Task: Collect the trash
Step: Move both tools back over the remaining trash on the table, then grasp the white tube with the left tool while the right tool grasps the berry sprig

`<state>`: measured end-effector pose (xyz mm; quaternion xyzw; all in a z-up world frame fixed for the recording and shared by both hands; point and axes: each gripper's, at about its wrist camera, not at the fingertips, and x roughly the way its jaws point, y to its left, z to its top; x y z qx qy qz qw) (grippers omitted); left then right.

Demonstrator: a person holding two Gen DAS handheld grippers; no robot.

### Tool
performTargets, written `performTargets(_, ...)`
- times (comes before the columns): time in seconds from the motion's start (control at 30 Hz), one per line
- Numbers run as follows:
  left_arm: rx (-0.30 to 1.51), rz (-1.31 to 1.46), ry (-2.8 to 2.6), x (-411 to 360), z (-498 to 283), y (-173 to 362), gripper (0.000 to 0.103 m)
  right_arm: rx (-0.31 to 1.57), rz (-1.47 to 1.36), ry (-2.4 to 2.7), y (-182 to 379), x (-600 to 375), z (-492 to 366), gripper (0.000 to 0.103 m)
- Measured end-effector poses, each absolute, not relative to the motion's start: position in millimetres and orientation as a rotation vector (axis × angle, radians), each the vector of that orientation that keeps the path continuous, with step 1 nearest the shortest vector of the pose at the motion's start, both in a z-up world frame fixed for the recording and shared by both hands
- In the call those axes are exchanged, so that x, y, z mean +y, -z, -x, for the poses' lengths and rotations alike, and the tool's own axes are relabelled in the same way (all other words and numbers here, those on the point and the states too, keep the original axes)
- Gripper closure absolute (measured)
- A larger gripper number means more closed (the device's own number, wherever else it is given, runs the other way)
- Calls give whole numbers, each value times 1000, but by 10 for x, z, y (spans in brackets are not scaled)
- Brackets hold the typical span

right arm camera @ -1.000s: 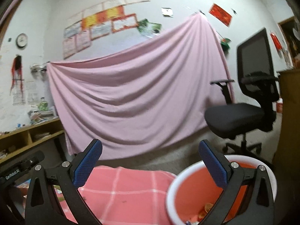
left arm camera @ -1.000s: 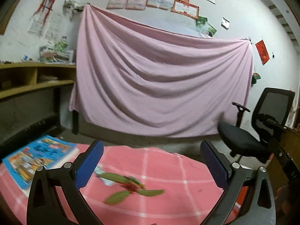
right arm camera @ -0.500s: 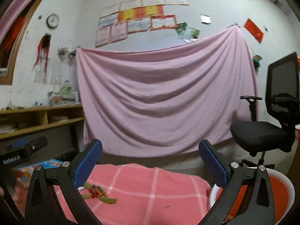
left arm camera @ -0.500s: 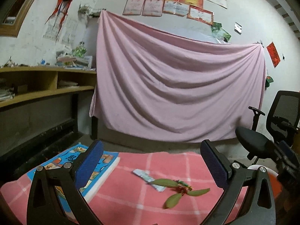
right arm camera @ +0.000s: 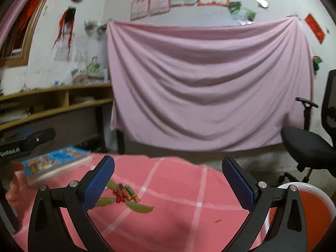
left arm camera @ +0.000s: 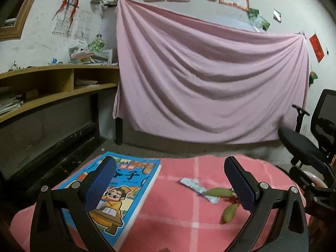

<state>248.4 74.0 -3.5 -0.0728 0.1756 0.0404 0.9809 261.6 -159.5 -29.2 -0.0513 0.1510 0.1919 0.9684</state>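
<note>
Gaping left tool (left arm camera: 168, 180) empty | right tool (right arm camera: 168, 180) closing, empty | leafy sprig (right arm camera: 126, 199) on checked cloth (right arm camera: 178, 220)

Both tools are held out low and tipped slightly downward. The left tool (left arm camera: 169, 185) has its 2 blue-padded fingers (left arm camera: 100, 183) spread wide, with nothing between the pads. The right tool (right arm camera: 168, 185) is just as wide, its jaws now closing a little, and nothing is pinched between its fingers (right arm camera: 239, 185). Part of the left tool's black body shows at the left edge of the right wrist view.
</note>
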Motion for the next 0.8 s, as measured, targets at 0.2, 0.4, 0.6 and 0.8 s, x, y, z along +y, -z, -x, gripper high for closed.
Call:
performTargets(0.2, 459, 132, -84, 792, -2634, 174, 3, 462, 165, -479, 418, -1341, -2788, 22)
performTargets(0.4, 537, 105, -42, 717, -2732, 293, 9, 608, 245, -561, 585, -1086, -2897, 40)
performTargets(0.6, 628, 107, -21, 669, -2855, 406, 38, 746, 258, -608, 745, -955, -3059, 52)
performTargets(0.8, 701, 120, 25, 621, -2938, 500, 54, 809, 213, -652, 794, -959, -3149, 76)
